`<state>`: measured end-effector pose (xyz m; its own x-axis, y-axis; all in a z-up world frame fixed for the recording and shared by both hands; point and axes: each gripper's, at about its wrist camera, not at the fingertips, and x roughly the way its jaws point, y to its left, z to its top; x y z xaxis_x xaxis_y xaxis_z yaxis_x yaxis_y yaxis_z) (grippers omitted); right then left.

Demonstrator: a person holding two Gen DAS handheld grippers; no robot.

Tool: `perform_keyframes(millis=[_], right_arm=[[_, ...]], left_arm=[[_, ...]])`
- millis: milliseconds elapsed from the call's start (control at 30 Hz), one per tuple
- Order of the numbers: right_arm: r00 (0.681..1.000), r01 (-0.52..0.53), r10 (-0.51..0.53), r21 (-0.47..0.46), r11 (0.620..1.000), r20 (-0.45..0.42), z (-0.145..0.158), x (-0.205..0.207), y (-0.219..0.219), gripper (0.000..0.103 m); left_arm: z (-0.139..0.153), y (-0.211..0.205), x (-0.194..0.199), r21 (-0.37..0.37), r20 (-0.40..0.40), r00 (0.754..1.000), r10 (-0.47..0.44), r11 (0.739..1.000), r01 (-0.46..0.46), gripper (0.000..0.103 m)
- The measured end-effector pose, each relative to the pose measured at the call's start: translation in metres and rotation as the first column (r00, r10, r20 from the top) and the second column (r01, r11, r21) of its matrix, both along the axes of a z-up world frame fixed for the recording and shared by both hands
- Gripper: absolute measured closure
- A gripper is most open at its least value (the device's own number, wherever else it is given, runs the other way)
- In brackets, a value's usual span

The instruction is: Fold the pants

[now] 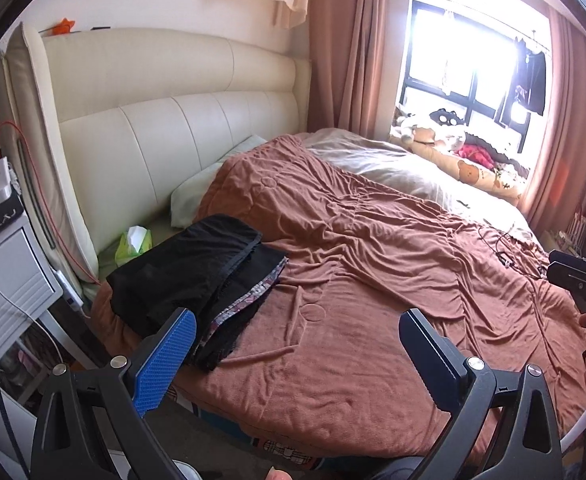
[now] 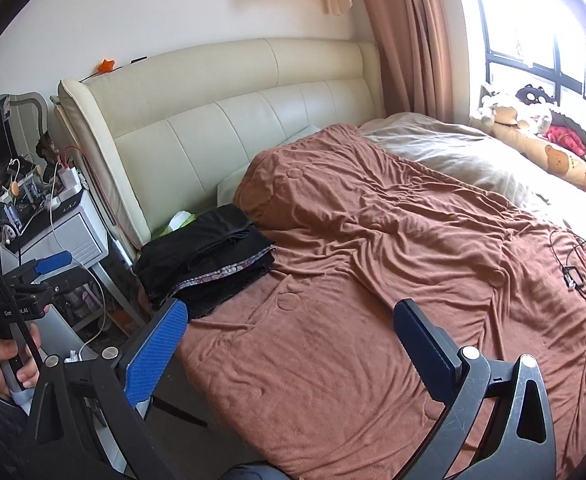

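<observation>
Spread across the bed, a rumpled brown blanket (image 1: 373, 280) fills the near ground of both wrist views. Above its near edge the left gripper (image 1: 297, 344) is held with its blue-padded fingers (image 1: 165, 360) spread wide, nothing gripped and nothing touched. The right gripper (image 2: 293, 344) is likewise seen with its fingers (image 2: 155, 356) set wide apart over bare blanket, holding nothing. Just beyond the left-hand finger of each gripper, a stack of folded black pants (image 1: 189, 264) is seen lying on the blanket's near left corner, a patterned garment (image 1: 249, 296) showing at the stack's edge; whether the finger touches the stack cannot be told. Behind the stack a green tissue pack (image 1: 133, 242) is seen, then a cream padded headboard (image 1: 197, 120). Farthest off, plush toys (image 1: 437, 130) are lined beneath a bright window (image 1: 465, 60) framed by pink curtains (image 1: 353, 48).
</observation>
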<state>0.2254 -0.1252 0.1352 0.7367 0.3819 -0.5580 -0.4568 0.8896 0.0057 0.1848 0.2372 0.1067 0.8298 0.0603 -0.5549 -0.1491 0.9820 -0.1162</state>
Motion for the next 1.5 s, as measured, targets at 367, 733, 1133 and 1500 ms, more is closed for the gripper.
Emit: perform_keyframes(millis=[367,733,1133,1500], right_arm=[[0.998,0.049,-0.049,-0.009,0.999,0.043,-0.008,-0.074,-0.031,0.000],[0.989,0.120,-0.119,-0.008,0.993,0.087,-0.022,-0.146,-0.076,0.000],[0.964,0.227,-0.217,-0.053,0.972,0.154,-0.036,-0.211,-0.091,0.000],[0.946,0.275,-0.266,-0.024,0.961,0.182,-0.064,-0.247,-0.100,0.000]], left_arm=[[-0.005,-0.038,-0.047,0.044,0.040,0.998,-0.041,0.998,0.039,0.000],[-0.028,-0.084,-0.084,0.071,0.044,0.991,-0.123,0.990,0.120,0.000],[-0.049,-0.125,-0.117,0.077,0.073,0.979,-0.191,0.980,0.185,0.000],[-0.063,-0.155,-0.146,0.076,0.128,0.969,-0.211,0.976,0.203,0.000]])
